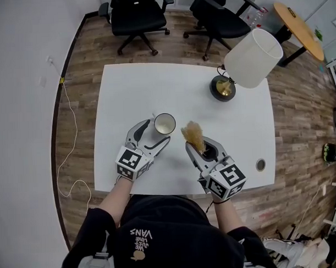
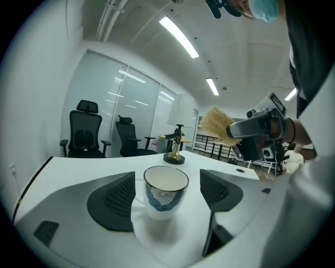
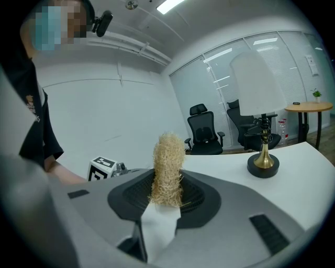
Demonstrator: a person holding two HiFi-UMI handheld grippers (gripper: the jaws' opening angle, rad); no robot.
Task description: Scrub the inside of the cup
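A white cup (image 1: 165,124) with a blue pattern and a dark rim stands upright on the white table (image 1: 183,86). My left gripper (image 1: 156,134) is open around it. In the left gripper view the cup (image 2: 166,194) sits between the two dark pads (image 2: 112,201) with a gap on each side. To the right, my right gripper (image 1: 204,151) is shut on a tan fibrous scrubber (image 1: 193,134) that sticks up from its jaws, beside the cup and apart from it. The right gripper view shows the scrubber (image 3: 167,167) pinched at its base in the right gripper (image 3: 166,203).
A table lamp with a white shade (image 1: 253,57) and a black and gold base (image 1: 222,88) stands at the table's far right. A cable hole (image 1: 260,165) lies near the front right corner. Two office chairs (image 1: 136,16) and a round wooden table (image 1: 299,21) stand beyond.
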